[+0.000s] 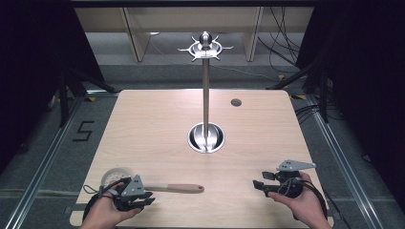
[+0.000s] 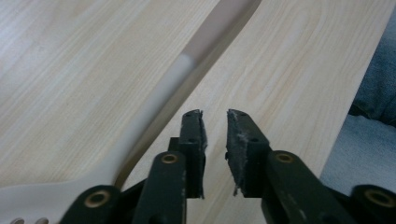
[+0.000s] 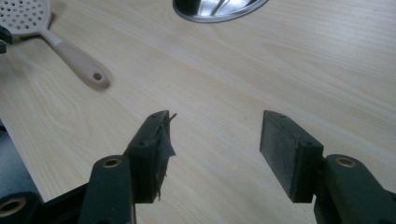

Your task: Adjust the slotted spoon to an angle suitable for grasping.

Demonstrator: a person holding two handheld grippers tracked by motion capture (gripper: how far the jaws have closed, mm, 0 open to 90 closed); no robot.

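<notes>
Skimmer spoon (image 1: 157,187) lies flat near the table's (image 1: 143,129) front-left corner: a round, pale, perforated head (image 3: 24,16), a whitish neck and a tan handle (image 3: 81,65) with a hanging hole at its rounded end, pointing to the right in the high view. Left gripper (image 1: 136,198) sits just beside the neck, its jaws narrowly parted with nothing between them. Right gripper (image 1: 267,183), well apart at the front right, holds its jaws wide above bare wood. Farther back, mid-table, stands a metal hook stand (image 1: 206,95) on a shiny round base.
</notes>
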